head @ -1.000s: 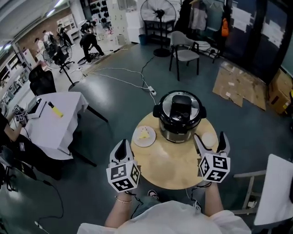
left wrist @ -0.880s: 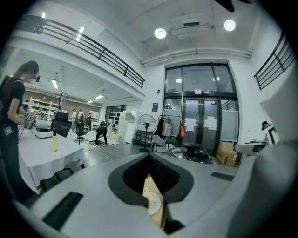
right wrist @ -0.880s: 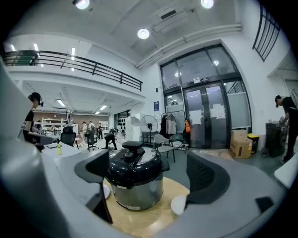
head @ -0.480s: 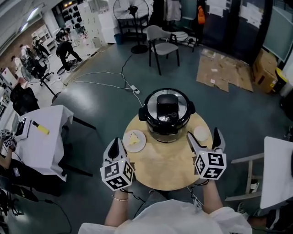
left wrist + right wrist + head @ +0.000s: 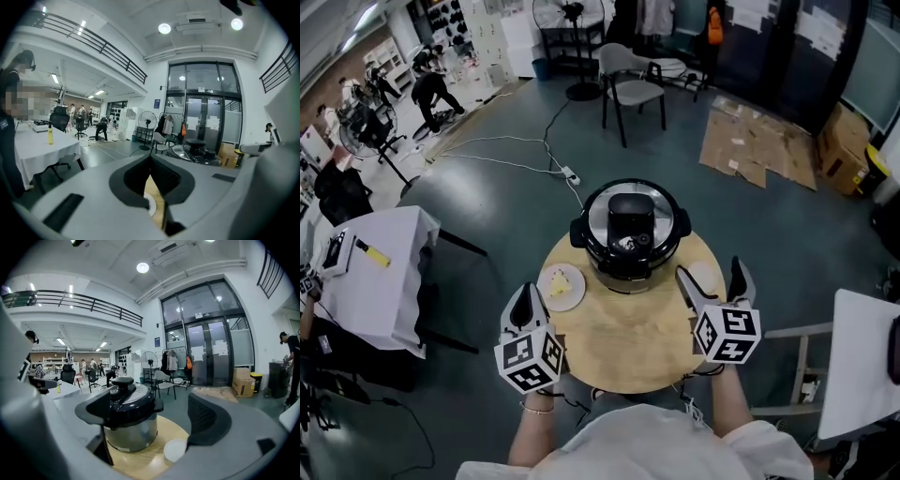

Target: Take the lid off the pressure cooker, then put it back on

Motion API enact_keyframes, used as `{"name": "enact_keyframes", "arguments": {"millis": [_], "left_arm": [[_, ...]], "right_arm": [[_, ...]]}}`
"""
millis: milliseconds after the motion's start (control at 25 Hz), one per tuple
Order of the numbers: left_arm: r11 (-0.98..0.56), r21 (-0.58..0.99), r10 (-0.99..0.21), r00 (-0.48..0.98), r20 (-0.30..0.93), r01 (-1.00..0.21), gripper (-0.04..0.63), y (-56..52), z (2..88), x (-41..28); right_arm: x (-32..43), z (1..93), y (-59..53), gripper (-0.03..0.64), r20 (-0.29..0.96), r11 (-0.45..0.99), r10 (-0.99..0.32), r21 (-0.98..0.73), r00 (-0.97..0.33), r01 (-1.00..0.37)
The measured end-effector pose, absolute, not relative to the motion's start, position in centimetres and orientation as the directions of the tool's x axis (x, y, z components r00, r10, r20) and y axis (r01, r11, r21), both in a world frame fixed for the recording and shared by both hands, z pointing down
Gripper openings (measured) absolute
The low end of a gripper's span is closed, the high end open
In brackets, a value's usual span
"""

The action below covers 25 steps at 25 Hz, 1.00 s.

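"So, what kind of room and surface?"

"Big hall with a grey concrete floor (image 5: 487, 216). A round pale wooden counter (image 5: 628, 352) lies under both tongs. A grey chair (image 5: 628, 89) and flattened brown cardboard (image 5: 755, 150) sit far beyond them."

"And the cooker?"

"A steel-bodied pressure cooker (image 5: 630, 234) stands at the counter's far side, ahead of and between the tongs. Its black lid (image 5: 630, 217) is seated on top."

"The tongs?"

"The left tongs (image 5: 525, 298) are pressed together, near a white plate (image 5: 562, 286). The right tongs (image 5: 709, 270) are spread, with a small white disc (image 5: 705, 279) close by. Both are clear of the cooker."
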<state>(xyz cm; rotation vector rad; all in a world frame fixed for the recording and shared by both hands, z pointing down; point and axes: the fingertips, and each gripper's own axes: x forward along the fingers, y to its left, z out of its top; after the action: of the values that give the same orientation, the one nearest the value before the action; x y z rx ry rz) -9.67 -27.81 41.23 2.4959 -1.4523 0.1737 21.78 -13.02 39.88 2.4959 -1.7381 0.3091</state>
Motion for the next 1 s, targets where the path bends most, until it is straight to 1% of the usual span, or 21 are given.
{"name": "enact_keyframes", "arguments": {"millis": [320, 600, 800, 1000], "left_arm": [[-0.407, 0.174, -0.865, 0.439, 0.242, -0.897, -0.005, -27.6, 42.5, -11.1], [-0.370, 0.208, -0.872, 0.416, 0.257, -0.905, -0.005, -27.2, 43.5, -11.6], [-0.329, 0.244, -0.883, 0.389, 0.262, -0.912, -0.005, -27.1, 44.7, -12.5], [-0.270, 0.242, -0.907, 0.330, 0.261, -0.932, -0.005, -27.1, 45.1, -13.8]], "right_arm": [[22.0, 39.2, -15.0, 0.523, 0.250, -0.238, -0.942, -0.032, 0.223, -0.971], [21.3, 38.4, -17.8, 0.511, 0.297, -0.072, -0.953, -0.056, 0.052, -0.996], [20.4, 37.9, -20.0, 0.506, 0.339, 0.057, -0.939, -0.004, -0.055, -0.998], [20.3, 37.5, -22.3, 0.495, 0.381, 0.171, -0.914, 0.058, -0.137, -0.984]]}}
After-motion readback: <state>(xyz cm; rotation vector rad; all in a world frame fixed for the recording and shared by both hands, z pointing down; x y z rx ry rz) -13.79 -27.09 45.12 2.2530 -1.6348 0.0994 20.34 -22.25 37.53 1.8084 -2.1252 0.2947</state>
